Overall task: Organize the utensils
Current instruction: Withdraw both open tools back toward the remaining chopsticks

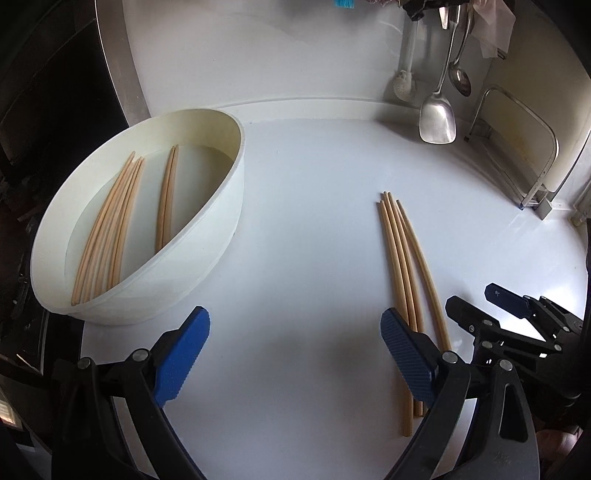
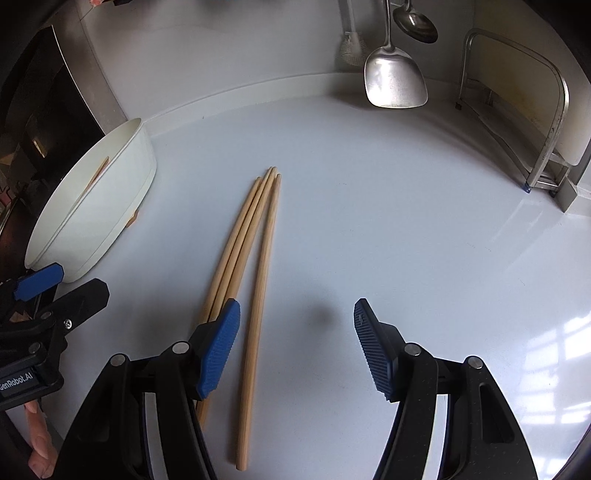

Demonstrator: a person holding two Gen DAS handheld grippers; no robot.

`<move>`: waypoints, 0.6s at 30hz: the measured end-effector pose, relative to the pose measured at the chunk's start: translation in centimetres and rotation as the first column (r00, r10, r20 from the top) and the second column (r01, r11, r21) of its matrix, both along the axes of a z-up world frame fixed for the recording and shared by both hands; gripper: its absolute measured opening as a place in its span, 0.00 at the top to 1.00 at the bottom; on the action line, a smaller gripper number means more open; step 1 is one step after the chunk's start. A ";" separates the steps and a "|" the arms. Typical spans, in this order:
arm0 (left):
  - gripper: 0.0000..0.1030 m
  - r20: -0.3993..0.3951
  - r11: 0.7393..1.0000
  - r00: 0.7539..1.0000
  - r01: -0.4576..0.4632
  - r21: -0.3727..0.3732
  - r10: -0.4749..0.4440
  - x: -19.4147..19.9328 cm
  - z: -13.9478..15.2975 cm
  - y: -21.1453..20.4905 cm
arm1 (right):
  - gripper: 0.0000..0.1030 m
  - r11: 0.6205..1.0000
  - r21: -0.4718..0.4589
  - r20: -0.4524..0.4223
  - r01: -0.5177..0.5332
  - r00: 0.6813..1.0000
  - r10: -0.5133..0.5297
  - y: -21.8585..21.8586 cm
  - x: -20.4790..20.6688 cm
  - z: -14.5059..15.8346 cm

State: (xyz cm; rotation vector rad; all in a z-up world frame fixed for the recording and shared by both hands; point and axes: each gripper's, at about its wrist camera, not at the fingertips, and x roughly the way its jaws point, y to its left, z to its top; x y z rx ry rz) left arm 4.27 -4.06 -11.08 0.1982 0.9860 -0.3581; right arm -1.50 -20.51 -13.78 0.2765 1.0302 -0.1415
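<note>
Several loose wooden chopsticks (image 1: 400, 258) (image 2: 251, 258) lie side by side on the white counter (image 1: 306, 206). A white oval tub (image 1: 221, 229) (image 2: 92, 206) to their left holds several more chopsticks (image 1: 110, 229). My left gripper (image 1: 295, 350) hovers open and empty between tub and loose sticks, its right finger (image 1: 406, 354) over their near ends. My right gripper (image 2: 295, 347) (image 1: 509, 314) is open too. Its left finger (image 2: 218, 350) covers the bundle's near ends, and the outermost stick runs just inside the jaws, untouched by the pads. The left gripper (image 2: 44, 295) shows at the right wrist view's left edge.
A steel spatula (image 1: 437, 118) (image 2: 395, 81), a ladle (image 2: 415, 22) and a white brush (image 1: 404, 81) hang at the back wall. A metal rack with a pale board (image 1: 524, 162) (image 2: 546, 110) stands at the back right. A dark appliance (image 2: 44, 110) borders the counter's left.
</note>
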 end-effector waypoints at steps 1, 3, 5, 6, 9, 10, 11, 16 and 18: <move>0.11 -0.001 1.000 1.000 0.001 -0.002 -0.001 0.1 0.0 0.0 | 0.40 1.000 -0.016 -0.001 -0.004 1.000 0.004 0.3 0.1 -0.1; 0.11 0.002 1.000 1.000 0.000 -0.003 0.000 0.3 0.1 -0.1 | 0.40 0.998 -0.058 -0.006 -0.011 1.000 0.011 0.7 0.4 -0.3; 0.11 -0.009 1.000 1.000 -0.006 -0.010 0.006 0.5 0.0 0.0 | 0.40 0.996 -0.085 -0.017 -0.020 1.000 0.018 0.9 0.6 -0.7; 0.11 -0.013 1.000 1.000 -0.012 -0.014 0.011 0.6 -0.1 0.2 | 0.40 0.996 -0.088 -0.020 -0.023 1.000 0.022 1.0 0.6 -0.9; 0.11 -0.017 1.000 1.000 -0.019 -0.013 0.019 0.8 -0.3 0.3 | 0.40 0.994 -0.107 -0.028 -0.030 0.999 0.027 1.3 0.6 -1.1; 0.11 -0.017 1.000 1.000 -0.019 -0.011 0.019 0.7 -0.3 0.2 | 0.40 0.993 -0.115 -0.031 -0.031 0.999 0.027 1.3 0.6 -1.2; 0.11 -0.018 1.000 1.000 -0.016 -0.011 0.015 0.7 -0.4 0.1 | 0.40 0.992 -0.120 -0.034 -0.030 0.999 0.026 1.3 0.5 -1.3; 0.10 -0.025 1.000 1.000 0.008 -0.008 -0.008 0.3 -0.7 -0.7 | 0.40 0.993 -0.120 -0.036 -0.016 0.999 0.011 0.6 0.1 -1.4; 0.11 -0.033 1.000 0.999 0.020 -0.012 -0.020 0.1 -1.0 -1.2 | 0.40 0.993 -0.115 -0.035 -0.009 0.999 0.005 0.2 -0.1 -1.4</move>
